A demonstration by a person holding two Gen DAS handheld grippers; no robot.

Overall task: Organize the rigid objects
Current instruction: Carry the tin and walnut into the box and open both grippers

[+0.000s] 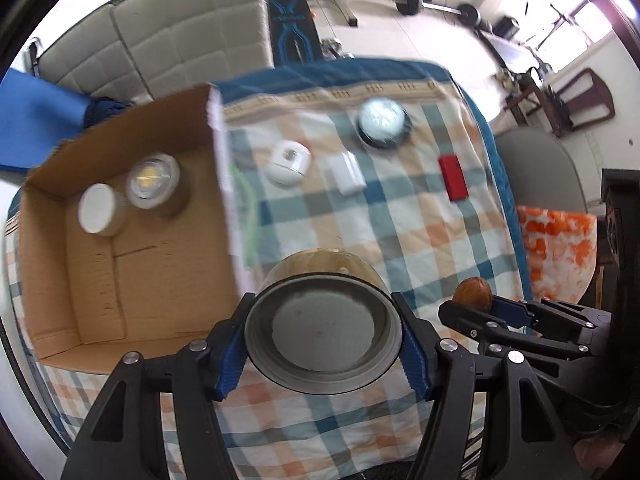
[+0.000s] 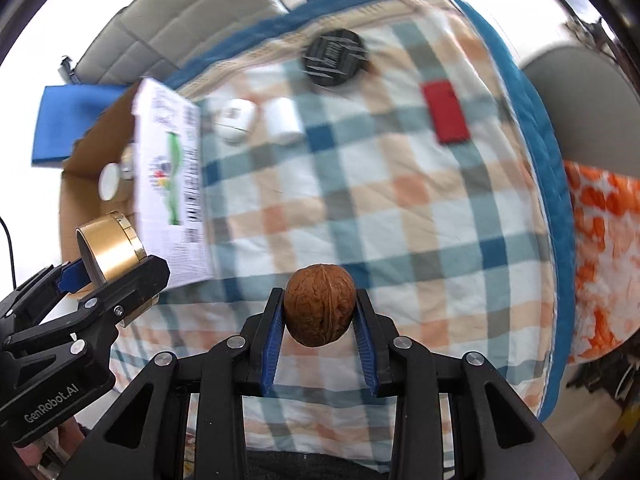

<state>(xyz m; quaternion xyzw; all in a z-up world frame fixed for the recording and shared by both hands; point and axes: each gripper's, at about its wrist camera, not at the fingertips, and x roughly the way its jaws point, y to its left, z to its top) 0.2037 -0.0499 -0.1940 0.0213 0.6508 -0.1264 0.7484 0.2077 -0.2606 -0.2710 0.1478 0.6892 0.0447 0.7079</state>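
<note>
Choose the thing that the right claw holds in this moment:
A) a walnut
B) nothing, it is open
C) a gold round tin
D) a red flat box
A: in the right wrist view the right claw is shut on the brown walnut, which sits between its blue pads above the checked cloth.

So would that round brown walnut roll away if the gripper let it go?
Probably. The round brown walnut has no flat side, so it would likely roll. The soft checked blanket might slow it. Its hard, ridged shell seems to grip well between the right gripper pads.
</note>
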